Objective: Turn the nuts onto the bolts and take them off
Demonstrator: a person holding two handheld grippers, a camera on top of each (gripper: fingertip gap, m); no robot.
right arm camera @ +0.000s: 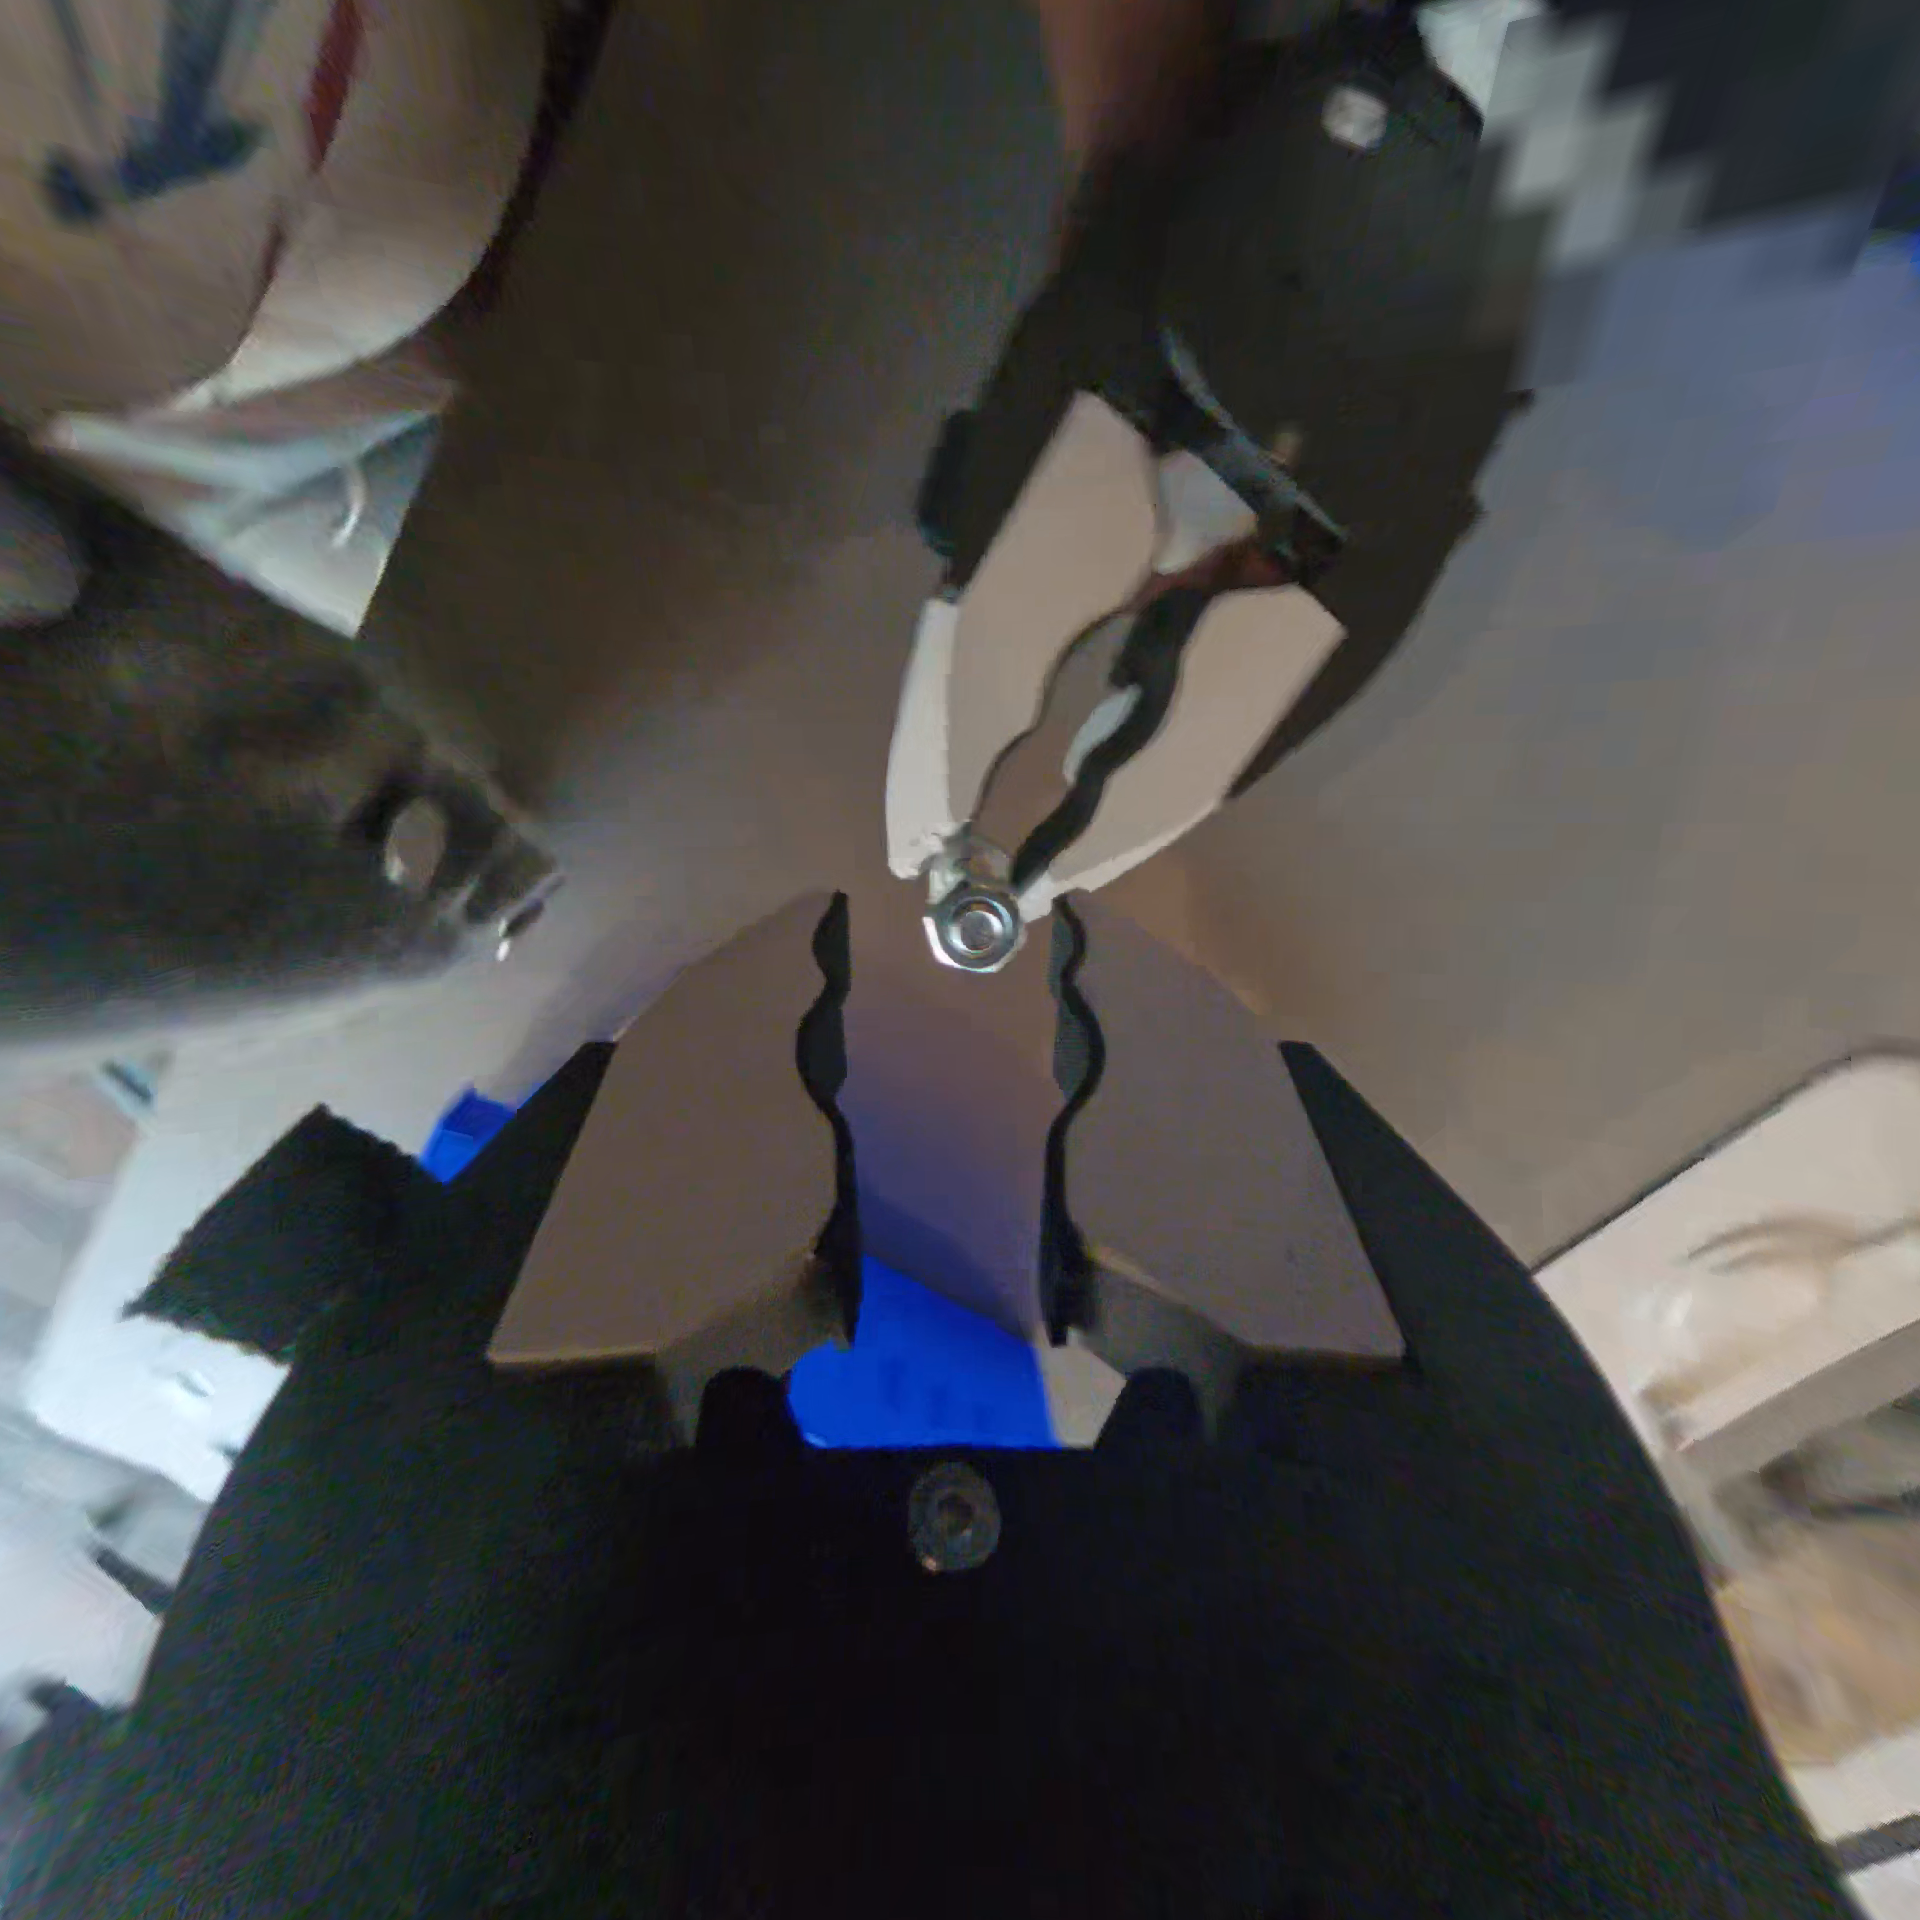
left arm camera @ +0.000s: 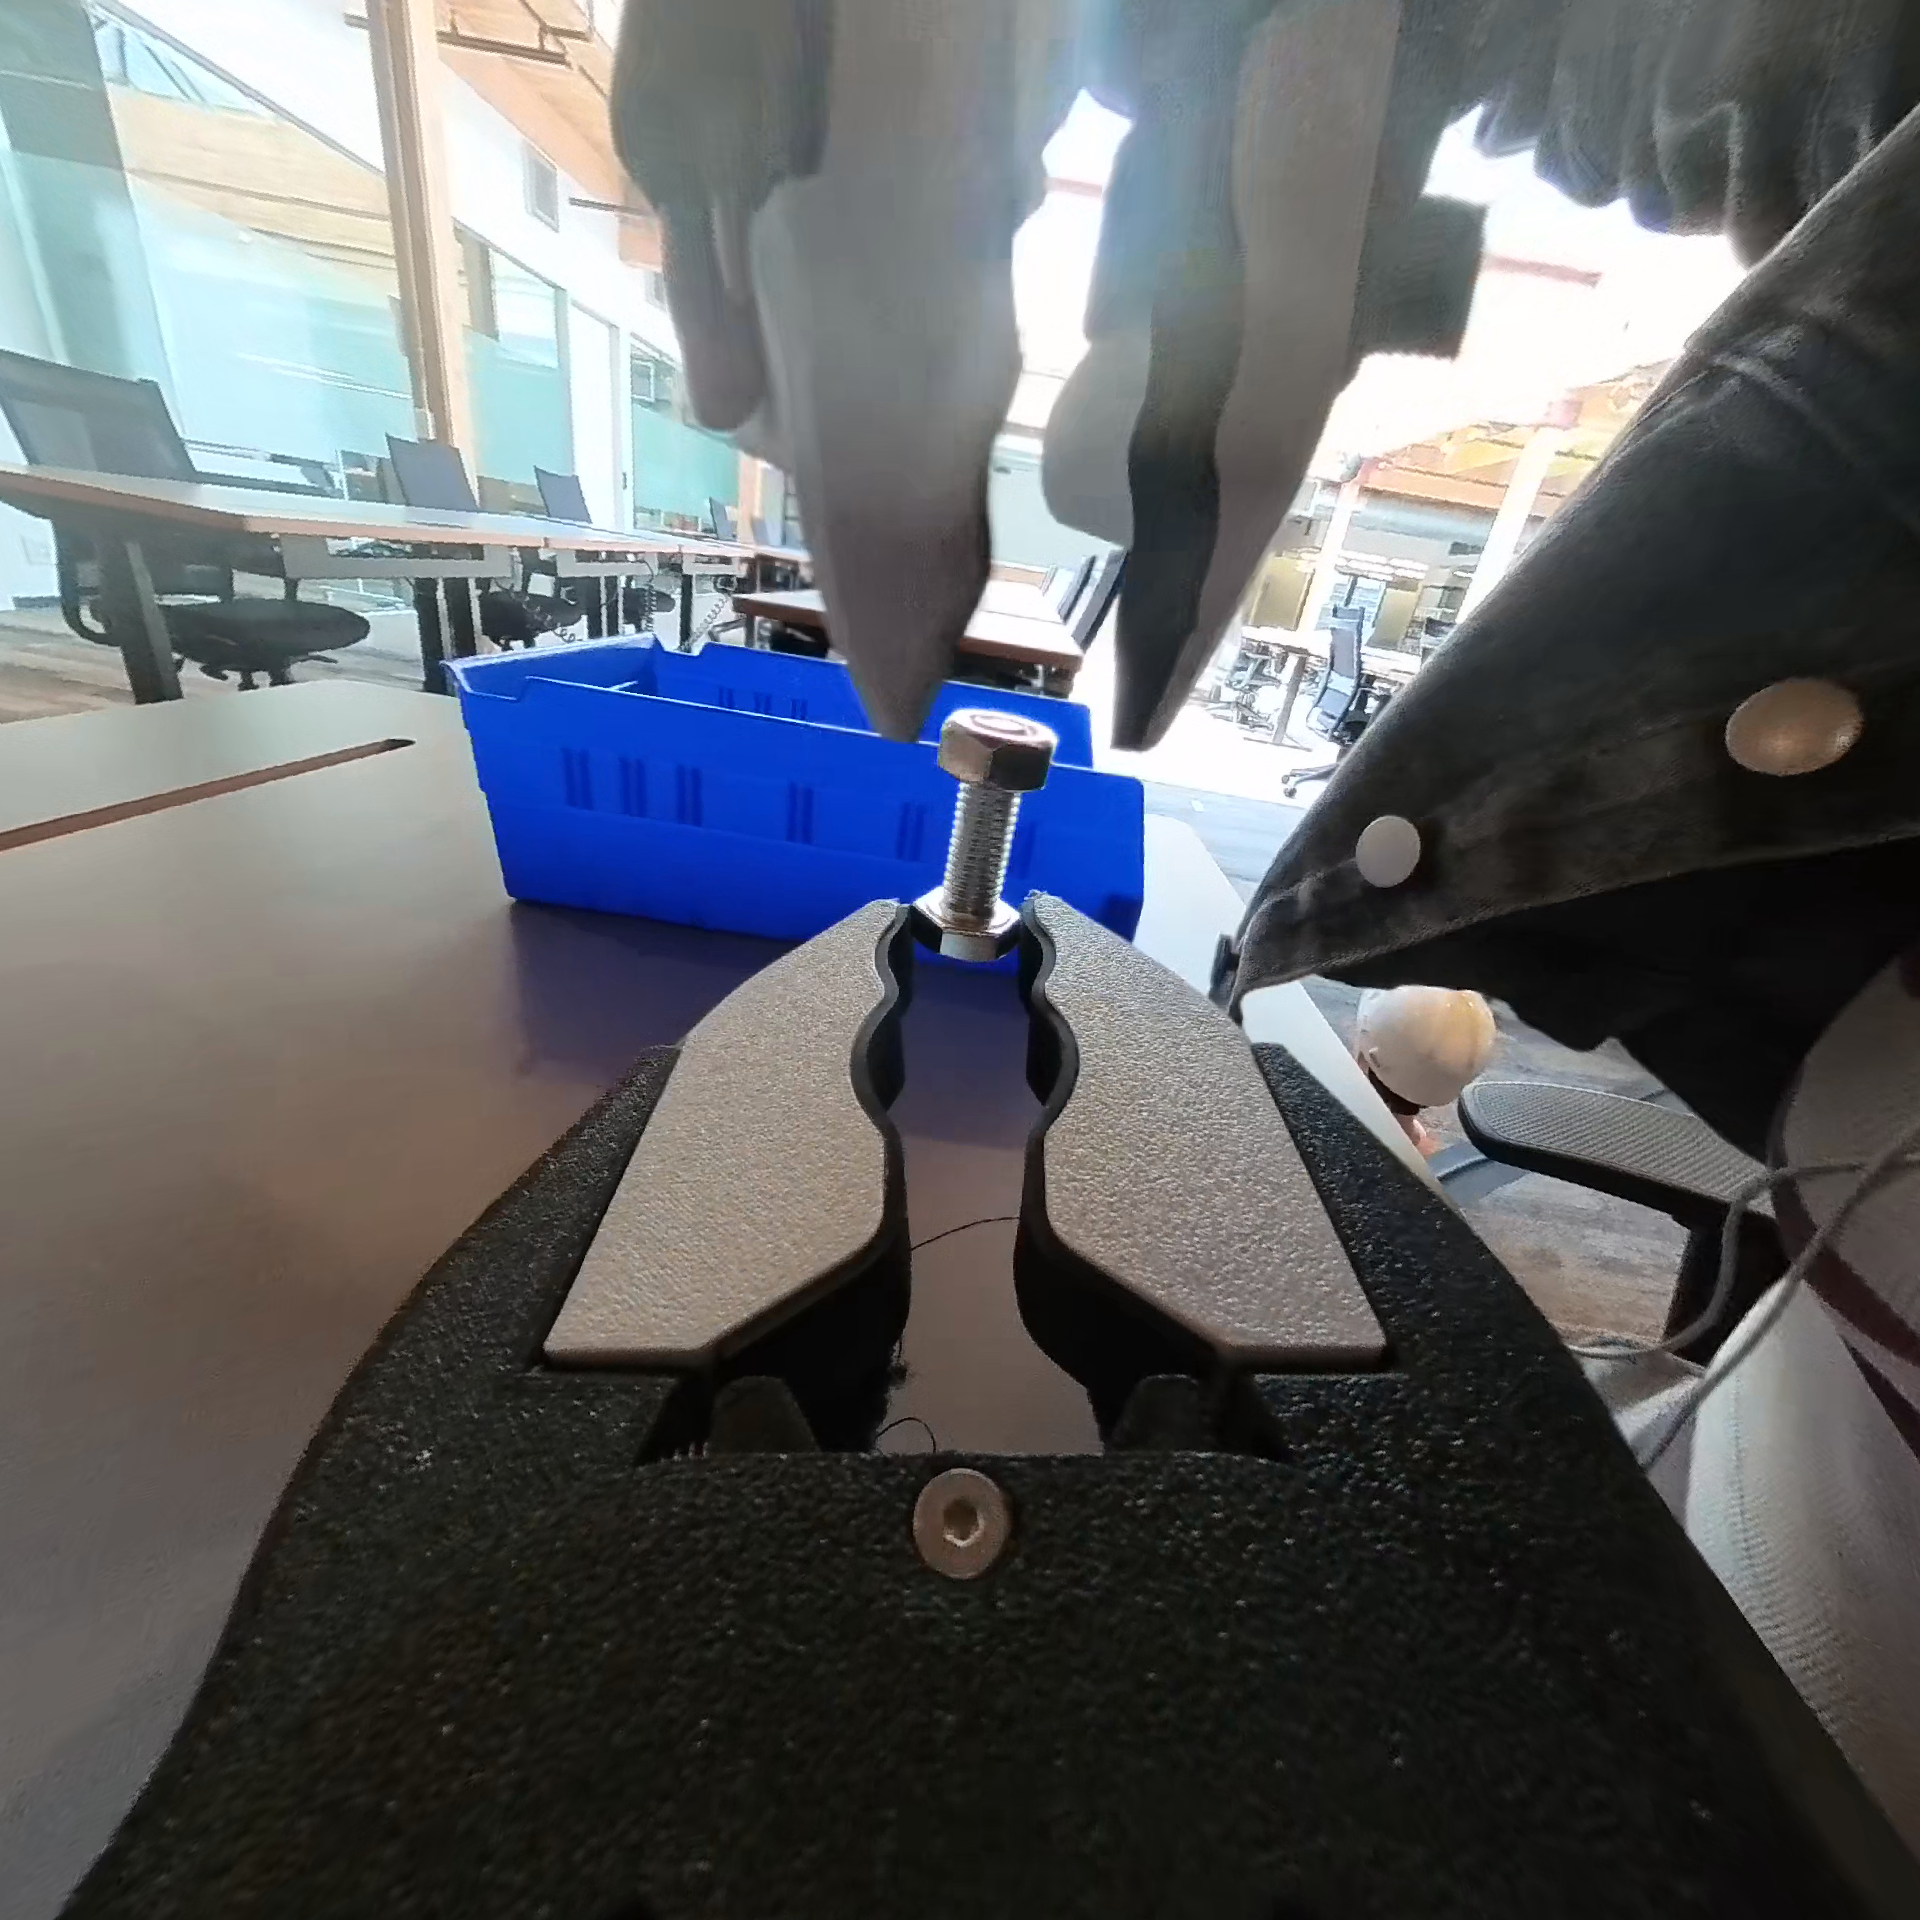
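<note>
A silver bolt point(left arm camera: 975, 847) stands upright above the table, and its hex head is clamped between the tips of my left gripper point(left arm camera: 961, 928). A hex nut point(left arm camera: 997, 753) sits at the top end of its thread. My right gripper point(left arm camera: 1023, 727) hangs down from above, open, with one fingertip on each side of the nut and slightly above it, not touching. The right wrist view looks straight down on the nut point(right arm camera: 977, 930), which lies just ahead of my open right gripper point(right arm camera: 945, 909), with the left gripper point(right arm camera: 987, 873) beyond it.
A blue plastic bin point(left arm camera: 727, 810) stands on the grey-brown table point(left arm camera: 260, 987) just behind the bolt, and shows under my right gripper point(right arm camera: 914, 1371). A person's dark jacket sleeve point(left arm camera: 1662, 727) fills the right side. An office chair point(left arm camera: 1610, 1153) stands beyond the table's right edge. The grippers are tip to tip, or close to it.
</note>
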